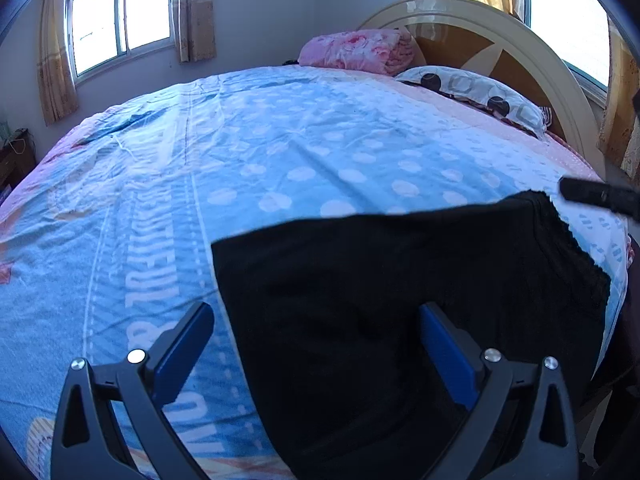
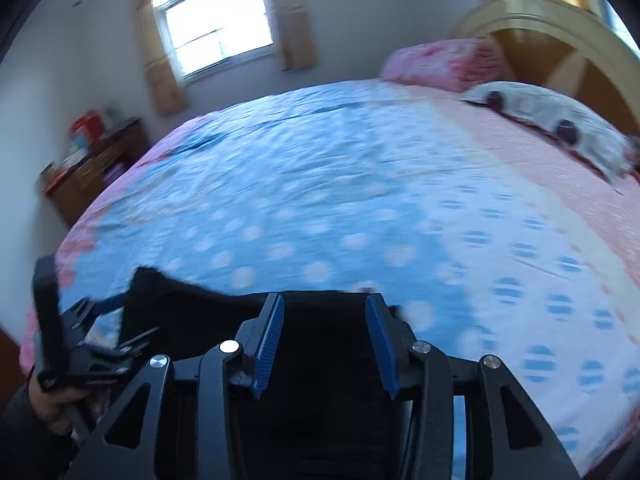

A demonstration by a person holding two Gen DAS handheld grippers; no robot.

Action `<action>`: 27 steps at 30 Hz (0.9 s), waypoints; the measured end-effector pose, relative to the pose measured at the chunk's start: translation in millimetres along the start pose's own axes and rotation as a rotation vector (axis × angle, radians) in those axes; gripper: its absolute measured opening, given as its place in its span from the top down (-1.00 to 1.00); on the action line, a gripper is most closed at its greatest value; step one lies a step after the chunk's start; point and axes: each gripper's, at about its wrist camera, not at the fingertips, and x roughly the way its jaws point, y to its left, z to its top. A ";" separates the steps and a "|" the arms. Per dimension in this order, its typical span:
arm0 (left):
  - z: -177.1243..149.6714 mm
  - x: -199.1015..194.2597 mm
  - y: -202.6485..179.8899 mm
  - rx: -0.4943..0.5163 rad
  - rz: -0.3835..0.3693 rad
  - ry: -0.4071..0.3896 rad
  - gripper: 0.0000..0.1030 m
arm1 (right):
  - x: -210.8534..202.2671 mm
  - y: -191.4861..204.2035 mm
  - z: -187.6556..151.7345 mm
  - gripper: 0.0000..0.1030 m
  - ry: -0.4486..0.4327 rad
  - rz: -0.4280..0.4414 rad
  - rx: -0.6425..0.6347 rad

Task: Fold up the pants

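The black fabric pants (image 1: 400, 280) lie flat on the bed with the blue dotted sheet (image 1: 280, 140), near its front edge; the left gripper (image 1: 316, 320) hovers above them, spread wide and empty. The right gripper (image 2: 326, 320) is partly released over the pants' edge; nothing is between its blue pads (image 2: 270, 340).

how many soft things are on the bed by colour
black: 1, the pants
pink: 1, the folded quilt
white with dark dots: 1, the pillow
blue dotted: 1, the bedspread
total: 4
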 end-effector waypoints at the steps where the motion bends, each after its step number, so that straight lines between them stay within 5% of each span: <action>1: 3.7 0.6 -0.3 0.005 0.006 -0.004 -1.00 | 8.6 5.9 0.3 0.12 0.021 0.034 -0.012; 7: 18.3 26.2 4.1 0.018 0.014 0.038 -1.00 | 69.2 -6.3 -4.3 0.10 0.157 0.035 0.060; 14: 20.7 51.3 13.4 -0.054 -0.024 0.053 -1.00 | 86.4 -24.0 -5.4 0.09 0.187 0.089 0.107; 19: 10.5 13.8 23.9 -0.095 0.019 -0.007 -1.00 | 89.4 -25.4 -3.7 0.09 0.195 0.106 0.087; 23: -30.5 -38.5 31.1 -0.154 0.018 -0.045 -1.00 | 71.4 -9.9 5.1 0.08 0.203 0.061 0.013; 27: -71.3 -57.8 23.3 -0.189 0.011 -0.019 -1.00 | 54.3 21.0 27.6 0.07 0.181 0.129 -0.067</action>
